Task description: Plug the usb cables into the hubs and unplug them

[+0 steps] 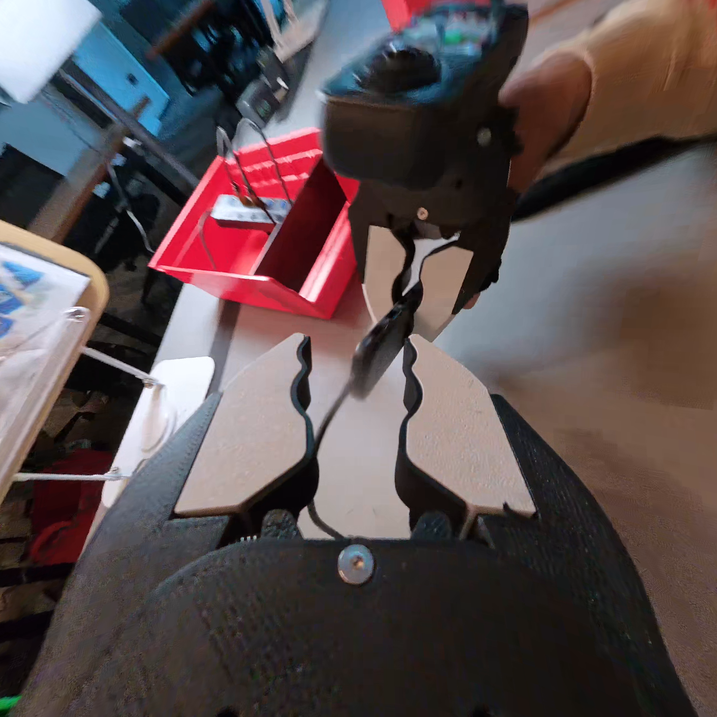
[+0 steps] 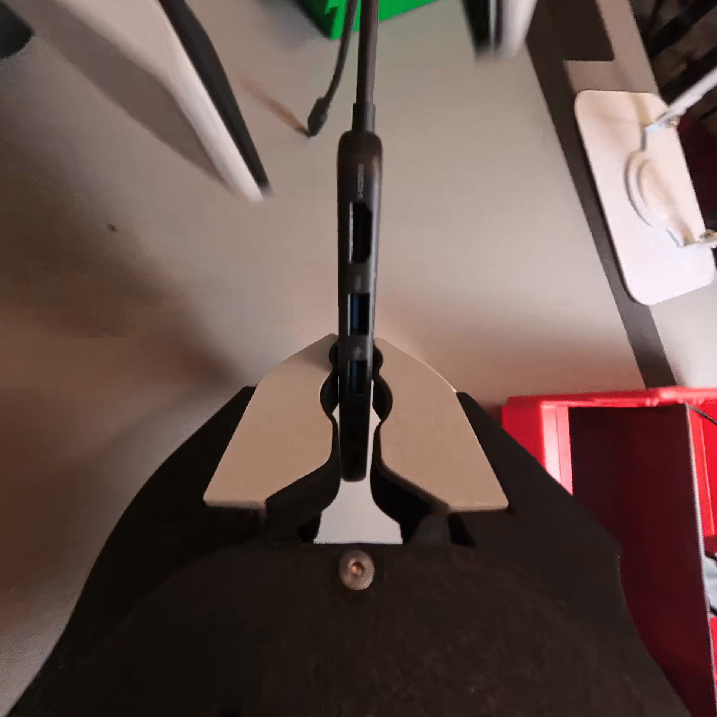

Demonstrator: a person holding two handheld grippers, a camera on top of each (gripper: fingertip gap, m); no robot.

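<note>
My right gripper [image 2: 356, 343] is shut on the near end of a slim black hub [image 2: 359, 240]. The hub's side faces the camera, showing a wide port and two blue USB ports. Its own cable [image 2: 366, 58] runs away from the far end. In the left wrist view a hand holds the right gripper [image 1: 407, 289] above the table, and the black hub [image 1: 378, 349] hangs from it. My left gripper [image 1: 357, 343] is open, with the hub's lower end and its cable [image 1: 329, 419] in the gap between its fingers. A loose cable plug [image 2: 320, 118] lies on the table beyond.
A red bin [image 1: 240, 279] at the table's left edge holds a white hub [image 1: 248, 209] with cables plugged in; the red bin also shows in the right wrist view [image 2: 543, 434]. A white stand base [image 2: 636, 201] and a green block [image 2: 341, 19] sit farther off.
</note>
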